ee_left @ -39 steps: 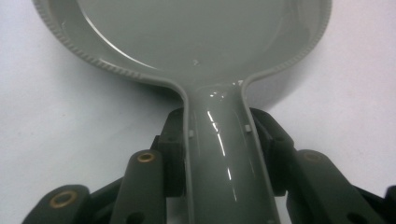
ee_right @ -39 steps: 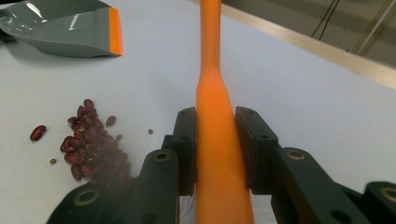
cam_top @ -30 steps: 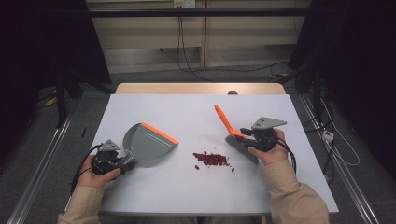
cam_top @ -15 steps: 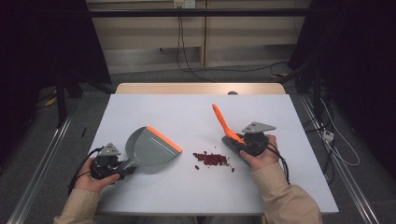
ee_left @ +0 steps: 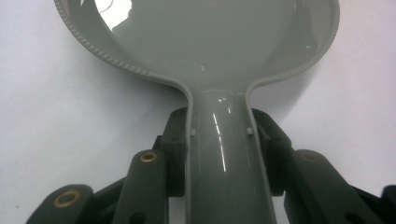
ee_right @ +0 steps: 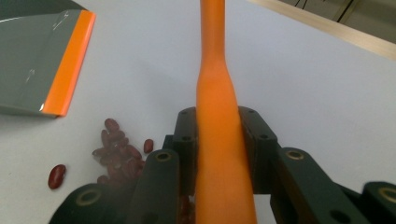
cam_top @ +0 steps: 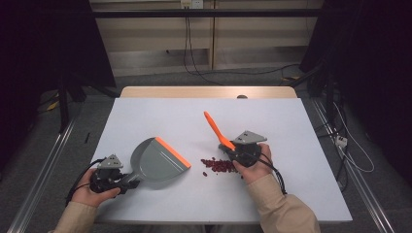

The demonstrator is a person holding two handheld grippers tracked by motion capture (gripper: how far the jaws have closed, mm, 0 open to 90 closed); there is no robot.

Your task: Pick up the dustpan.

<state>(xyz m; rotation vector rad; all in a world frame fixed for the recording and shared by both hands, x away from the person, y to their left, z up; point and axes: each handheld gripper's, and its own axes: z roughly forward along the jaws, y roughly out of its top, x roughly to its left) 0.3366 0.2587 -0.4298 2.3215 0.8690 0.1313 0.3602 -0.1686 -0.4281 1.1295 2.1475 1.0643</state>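
The left gripper (cam_top: 127, 180) is clamped on the grey dustpan's (cam_top: 158, 162) handle; the dustpan lies left of the red beans (cam_top: 219, 165), its orange lip facing them; the right gripper (cam_top: 236, 151), clamped on the orange brush handle (cam_top: 216, 128), sits just right of the beans.

Beige sleeves (cam_top: 284, 206); black hand-held grippers, brass-ringed screws, grey plates, black cables.

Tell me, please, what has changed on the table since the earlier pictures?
The right gripper, its jaws just closed tight on the orange brush, moved left to the red beans. The left gripper keeps holding the grey dustpan in place.
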